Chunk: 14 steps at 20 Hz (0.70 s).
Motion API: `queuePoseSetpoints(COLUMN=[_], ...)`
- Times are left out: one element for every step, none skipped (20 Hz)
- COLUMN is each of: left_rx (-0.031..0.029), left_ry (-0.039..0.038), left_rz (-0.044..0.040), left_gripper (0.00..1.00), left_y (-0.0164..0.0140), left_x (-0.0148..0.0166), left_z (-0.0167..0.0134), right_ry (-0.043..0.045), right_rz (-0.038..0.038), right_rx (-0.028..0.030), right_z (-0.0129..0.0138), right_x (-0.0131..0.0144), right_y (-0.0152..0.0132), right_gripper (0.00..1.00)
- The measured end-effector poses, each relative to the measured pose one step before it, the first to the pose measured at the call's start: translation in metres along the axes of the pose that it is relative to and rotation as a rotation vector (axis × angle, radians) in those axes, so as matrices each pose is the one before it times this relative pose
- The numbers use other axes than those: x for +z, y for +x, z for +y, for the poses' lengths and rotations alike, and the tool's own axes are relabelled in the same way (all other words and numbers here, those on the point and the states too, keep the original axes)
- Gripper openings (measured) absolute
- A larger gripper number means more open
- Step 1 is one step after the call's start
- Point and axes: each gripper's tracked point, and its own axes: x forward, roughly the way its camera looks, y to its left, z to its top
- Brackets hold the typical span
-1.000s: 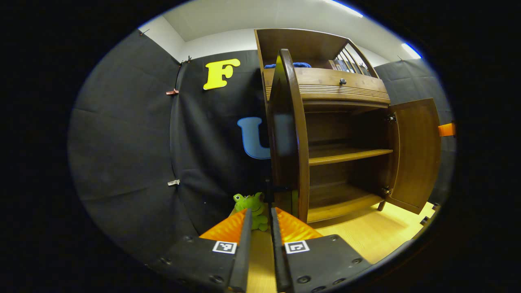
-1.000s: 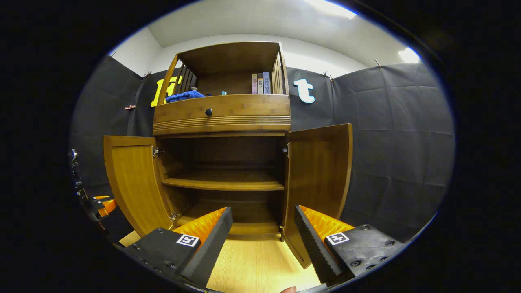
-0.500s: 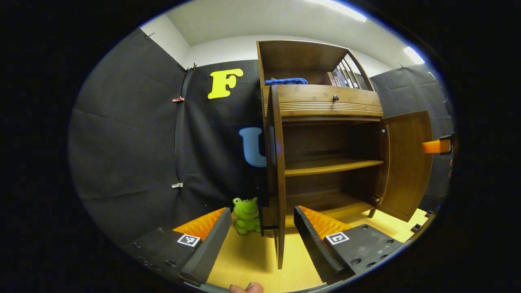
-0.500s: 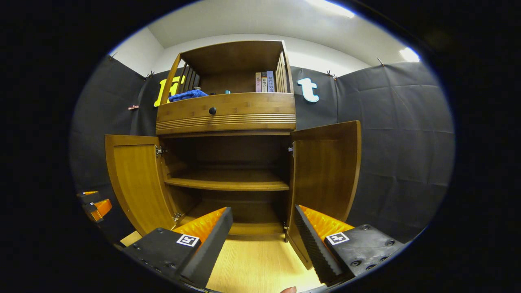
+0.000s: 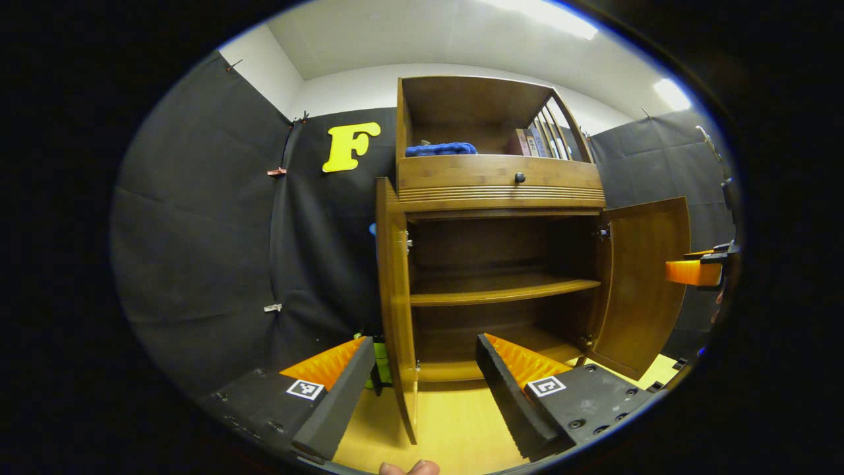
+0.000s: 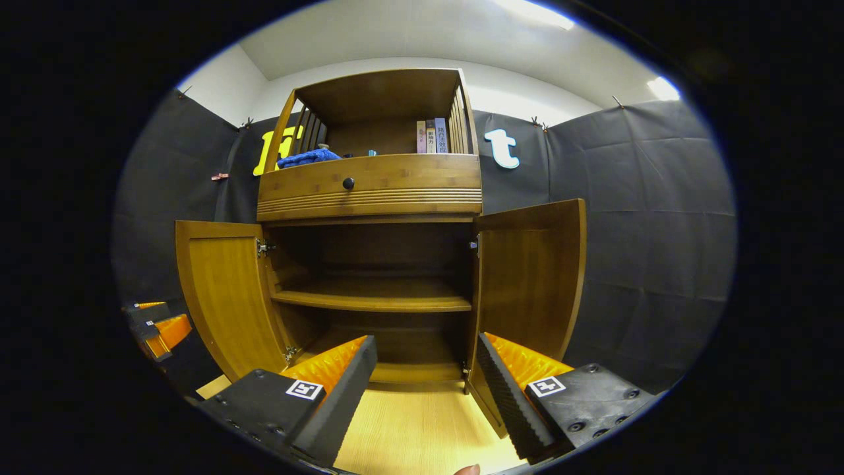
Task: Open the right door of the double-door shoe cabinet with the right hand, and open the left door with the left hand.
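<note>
Left gripper view, L to R: left gripper fingers apart, holding nothing; left door swung open, seen near edge-on; shoe cabinet w/ bare shelf; right door open. Right gripper view: left door open; right gripper fingers apart, empty, before cabinet interior; right door open.

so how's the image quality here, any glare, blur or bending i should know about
Left gripper view: sharp, but the fisheye bows the left door and cabinet sides; a ceiling light blows out at the top. Right gripper view: also sharp, the cloth wall curves toward the rim, ceiling lights glare, and the lower shelf interior sits in shadow.
</note>
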Motion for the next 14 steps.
queuePoseSetpoints(left_rx=[-0.01269, -0.00962, -0.01063, -0.00738, -0.00274, -0.00371, -0.00042, -0.00155, -0.00254, -0.00452, -0.00314, -0.00094, -0.00184, -0.00299], left_ry=[-0.00416, -0.00430, -0.00171, 0.00309, 0.00570, 0.00565, 0.00274, -0.00174, -0.00438, -0.00504, -0.00168, 0.00380, 0.00722, 0.00912], left_rz=[-0.00266, -0.00027, -0.00247, -0.00407, -0.00519, -0.00217, -0.00089, 0.00100, 0.00024, -0.00170, -0.00521, -0.00536, -0.00429, -0.00265], left_gripper=[0.96, 0.92, 0.92, 1.00, 0.92, 0.92, 1.00, 1.00, 1.00, 0.98, 0.96, 0.95, 0.93, 1.00], left_y=[0.00118, 0.00166, 0.00137, 0.00188, 0.00185, 0.00294, 0.00308, 0.00268, 0.00308, 0.00364, 0.00267, 0.00162, 0.00192, 0.00283], left_x=[0.00156, 0.00020, 0.00041, 0.00287, 0.00347, 0.00159, 0.00193, 0.00242, 0.00286, 0.00161, 0.00252, 0.00195, 0.00192, 0.00114], left_z=[-0.00838, -0.00812, -0.00829, -0.00655, -0.00529, -0.00502, -0.00518, -0.00497, -0.00495, -0.00613, -0.00478, -0.00338, -0.00332, -0.00447], right_ry=[0.00192, 0.00048, -0.00036, -0.00080, 0.00102, 0.00242, 0.00076, -0.00117, -0.00295, -0.00396, -0.00402, -0.00351, -0.00155, -0.00009], right_rz=[-0.00034, 0.00081, 0.00101, -0.00060, 0.00120, -0.00108, 0.00000, -0.00154, 0.00008, -0.00193, -0.00263, -0.00107, 0.00009, 0.00004], right_rx=[0.00011, 0.00001, -0.00041, -0.00140, -0.00068, 0.00172, 0.00036, 0.00308, 0.00223, 0.00281, 0.00231, 0.00385, 0.00253, 0.00391], right_z=[-0.00032, -0.00082, -0.00101, -0.00104, -0.00106, -0.00066, -0.00008, 0.00034, -0.00029, -0.00024, -0.00003, 0.00076, -0.00068, 0.00040], right_x=[-0.00081, -0.00010, -0.00068, -0.00079, 0.00016, 0.00072, -0.00012, -0.00024, -0.00020, 0.00090, -0.00093, 0.00043, -0.00038, -0.00043], right_y=[-0.00004, -0.00012, -0.00009, 0.00005, -0.00033, 0.00033, -0.00031, 0.00065, 0.00017, -0.00007, 0.00054, 0.00076, 0.00062, -0.00023], right_gripper=[1.00, 1.00, 1.00, 0.96, 0.96, 0.96, 1.00, 1.00, 1.00, 1.00, 1.00, 1.00, 1.00, 0.96])
